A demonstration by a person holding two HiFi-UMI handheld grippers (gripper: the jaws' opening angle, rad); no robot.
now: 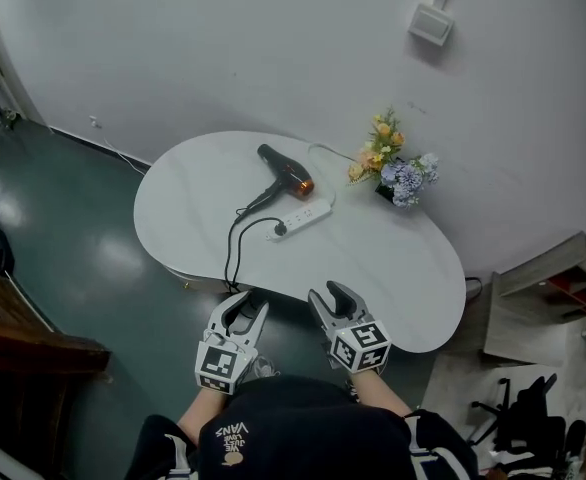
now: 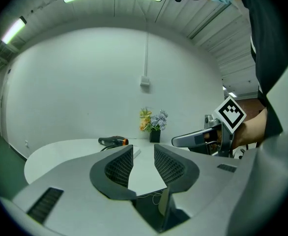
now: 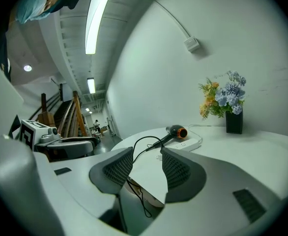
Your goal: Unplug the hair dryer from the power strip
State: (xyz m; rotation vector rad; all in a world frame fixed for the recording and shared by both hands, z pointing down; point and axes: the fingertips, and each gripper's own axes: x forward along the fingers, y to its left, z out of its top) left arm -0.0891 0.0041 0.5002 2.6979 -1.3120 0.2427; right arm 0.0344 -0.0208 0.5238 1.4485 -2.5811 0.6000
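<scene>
Against a plain white wall and over a dark green floor stood a white, kidney-shaped table, the largest thing in the head view.

At its near edge the person held two grey two-jaw grippers side by side, both pointing toward the tabletop. The left gripper was released: its own view showed its ribbed pads standing apart with only bare tabletop between them. The right gripper was likewise unclenched, with its jaws parted and nothing between them. Neither touched anything, and both were well apart from the items on the table.

Toward the far side of the table lay the black hair dryer with an orange ring at its nozzle, resting on its side. Just beside it, nearer the person, lay the long white power strip, set at a slant. A bunch of yellow and pale blue flowers in a small dark vase stood upright near the table's far right edge.

The dryer's thin black cord looped over the table's near edge and back up, and its black plug sat in the left end of the strip, not yet pulled out.
</scene>
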